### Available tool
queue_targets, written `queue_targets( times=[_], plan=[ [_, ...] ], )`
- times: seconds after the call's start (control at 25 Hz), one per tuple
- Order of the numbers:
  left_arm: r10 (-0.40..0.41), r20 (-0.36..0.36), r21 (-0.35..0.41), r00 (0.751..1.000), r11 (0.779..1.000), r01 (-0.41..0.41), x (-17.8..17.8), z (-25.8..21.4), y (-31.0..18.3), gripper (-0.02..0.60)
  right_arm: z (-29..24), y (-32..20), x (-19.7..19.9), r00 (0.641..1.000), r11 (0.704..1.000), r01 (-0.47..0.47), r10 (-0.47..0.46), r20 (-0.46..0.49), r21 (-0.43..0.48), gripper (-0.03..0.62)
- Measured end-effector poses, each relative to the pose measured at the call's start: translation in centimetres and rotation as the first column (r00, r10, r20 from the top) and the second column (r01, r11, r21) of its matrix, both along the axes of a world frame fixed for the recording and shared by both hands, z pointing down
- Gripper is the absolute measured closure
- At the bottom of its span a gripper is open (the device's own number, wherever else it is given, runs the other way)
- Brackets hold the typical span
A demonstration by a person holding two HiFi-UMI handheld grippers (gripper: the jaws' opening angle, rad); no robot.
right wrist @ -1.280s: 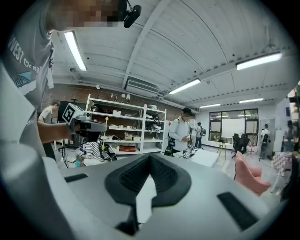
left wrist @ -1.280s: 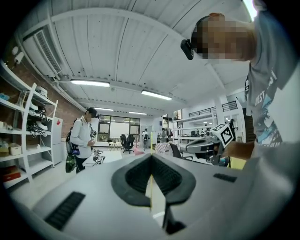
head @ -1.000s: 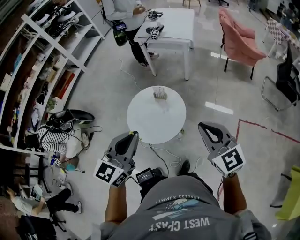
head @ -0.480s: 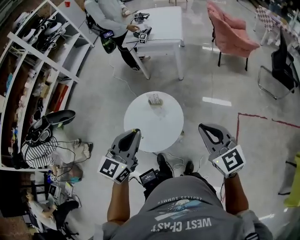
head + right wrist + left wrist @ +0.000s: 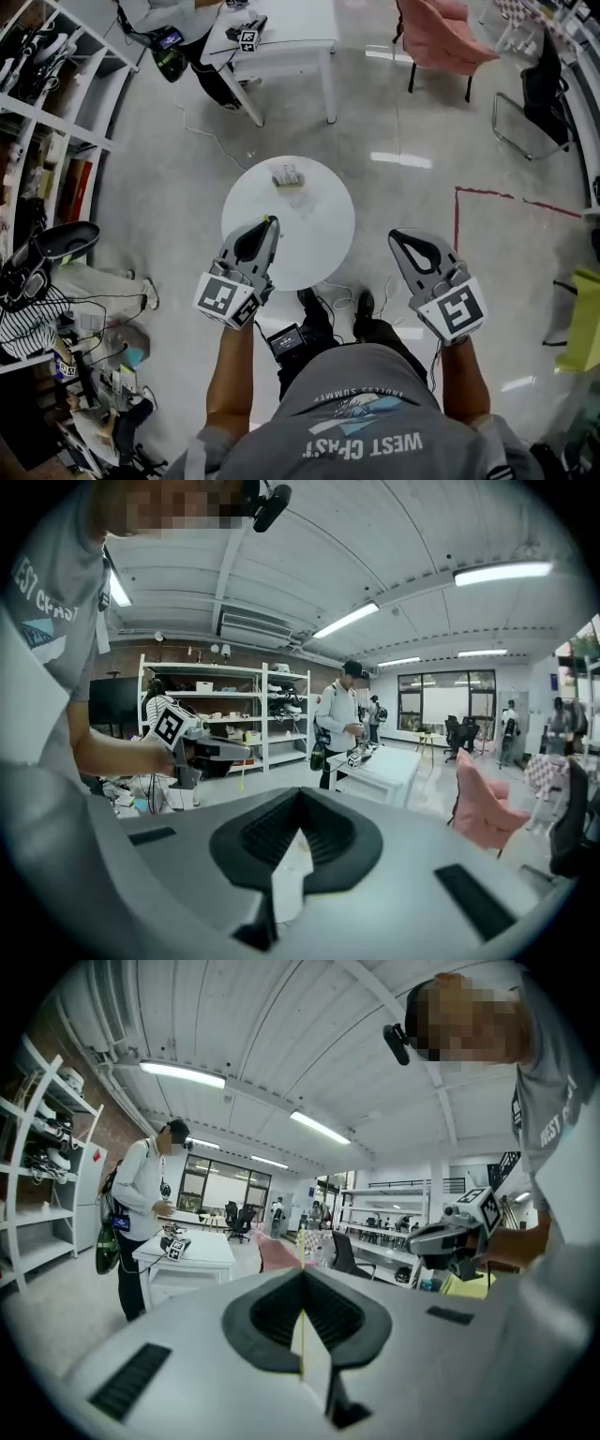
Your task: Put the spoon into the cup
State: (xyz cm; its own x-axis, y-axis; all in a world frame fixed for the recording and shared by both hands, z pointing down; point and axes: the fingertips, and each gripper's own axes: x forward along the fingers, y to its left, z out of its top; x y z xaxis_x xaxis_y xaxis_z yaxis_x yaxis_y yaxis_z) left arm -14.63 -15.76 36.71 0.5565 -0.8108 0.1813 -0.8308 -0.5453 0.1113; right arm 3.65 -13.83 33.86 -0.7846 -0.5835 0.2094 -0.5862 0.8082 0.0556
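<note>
A round white table [image 5: 319, 234] stands just ahead of me in the head view. On its far side lies a small pale object [image 5: 287, 175], too small to tell as a cup or a spoon. My left gripper [image 5: 272, 219] hovers over the table's near left edge, its jaws shut with nothing in them. My right gripper [image 5: 395, 234] hangs off the table's right side above the floor, also shut and empty. Both gripper views look level across the room: the left gripper [image 5: 302, 1271] and right gripper [image 5: 298, 793] show jaws meeting at the tip, and the round table is hidden in both.
A white rectangular table [image 5: 291, 28] with marker cubes stands at the back, a person [image 5: 173, 14] beside it. A pink chair [image 5: 441, 37] and black chair [image 5: 544, 89] sit at the right. Shelves [image 5: 42, 103] line the left. Cables [image 5: 337, 300] lie under the table.
I have walked forward: the round table has come closer and lower in the head view. My left gripper now overlaps its near edge. Both grippers stay shut.
</note>
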Motion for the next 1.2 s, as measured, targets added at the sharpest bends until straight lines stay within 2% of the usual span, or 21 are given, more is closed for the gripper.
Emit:
queue_targets(
  times=[0.2,0.44,0.64,1.0,1.2],
  plan=[
    [0.011,0.001,-0.029,1.0,1.0,-0.011,-0.6,4.0,-2.7,0.581,1.4,-0.8,-1.8,1.0,1.0,0.001,-0.002,-0.018,-0.031,0.592],
    [0.017,-0.058,-0.069,0.998,0.997,-0.021,-1.4,9.3,-6.4,0.581,3.5,-2.2,-3.1,0.999,0.994,-0.03,0.027,-0.029,-0.101,0.592],
    [0.027,-0.057,-0.094,0.998,0.995,-0.033,-1.7,13.9,-9.0,0.581,5.5,-2.9,-3.7,0.998,0.987,-0.044,0.037,-0.047,-0.157,0.592],
    [0.033,-0.051,-0.152,0.998,0.988,-0.041,-2.0,19.7,-10.9,0.581,7.1,-3.4,-4.5,0.996,0.974,-0.07,0.057,-0.065,-0.216,0.592],
    [0.018,-0.075,-0.173,0.997,0.984,-0.03,-2.6,21.5,-11.6,0.581,7.9,-3.5,-5.1,0.996,0.969,-0.063,0.044,-0.081,-0.239,0.592]
  ],
)
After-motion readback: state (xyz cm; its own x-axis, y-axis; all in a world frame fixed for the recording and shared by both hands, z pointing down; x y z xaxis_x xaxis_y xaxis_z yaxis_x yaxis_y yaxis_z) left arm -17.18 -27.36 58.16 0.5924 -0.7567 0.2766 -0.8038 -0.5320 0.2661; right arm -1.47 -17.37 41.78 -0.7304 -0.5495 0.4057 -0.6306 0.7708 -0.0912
